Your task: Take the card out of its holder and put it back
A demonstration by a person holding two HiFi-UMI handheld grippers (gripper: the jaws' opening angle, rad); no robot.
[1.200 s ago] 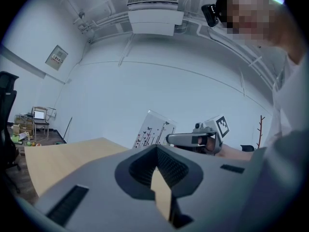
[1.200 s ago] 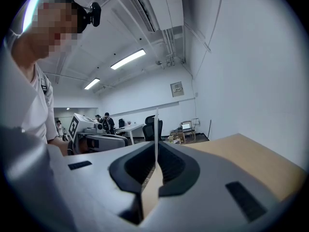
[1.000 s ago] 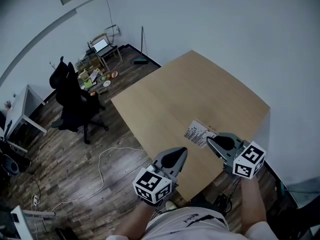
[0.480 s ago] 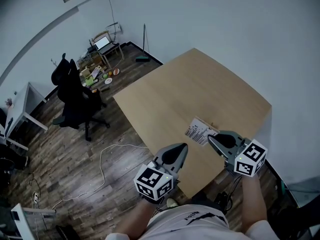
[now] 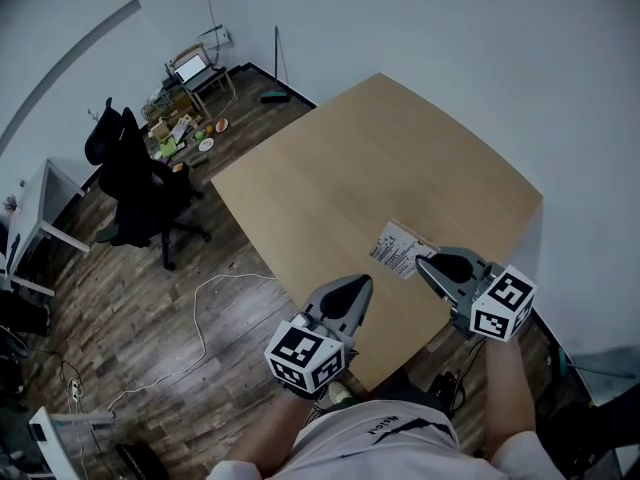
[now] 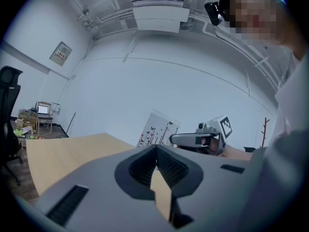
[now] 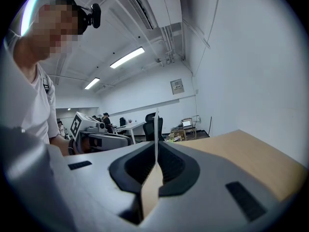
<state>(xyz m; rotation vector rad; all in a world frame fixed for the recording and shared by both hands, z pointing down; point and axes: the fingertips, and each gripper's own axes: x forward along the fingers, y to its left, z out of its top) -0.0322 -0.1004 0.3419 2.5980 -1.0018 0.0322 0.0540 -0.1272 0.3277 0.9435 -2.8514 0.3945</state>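
A white card [image 5: 398, 248] with dark print stands tilted in a clear holder near the table's front right corner. In the left gripper view the card [image 6: 155, 128] shows face-on. My right gripper [image 5: 421, 263] is shut at the card's near right edge. In its own view the card [image 7: 155, 129] shows edge-on as a thin white line rising from between the closed jaws. My left gripper [image 5: 359, 285] hovers over the table's front edge, left of the card and apart from it. It is shut, with nothing held. The right gripper [image 6: 173, 139] also shows in the left gripper view, tip against the card.
The wooden table [image 5: 350, 178] stands against a white wall on its right. To the left are a wood floor with a white cable [image 5: 210, 298], a black office chair [image 5: 130, 183] and a cluttered low stand with a laptop [image 5: 190, 68].
The head camera has shifted slightly, so the room slides a little in view. Both grippers and the card keep nearly the same places relative to each other.
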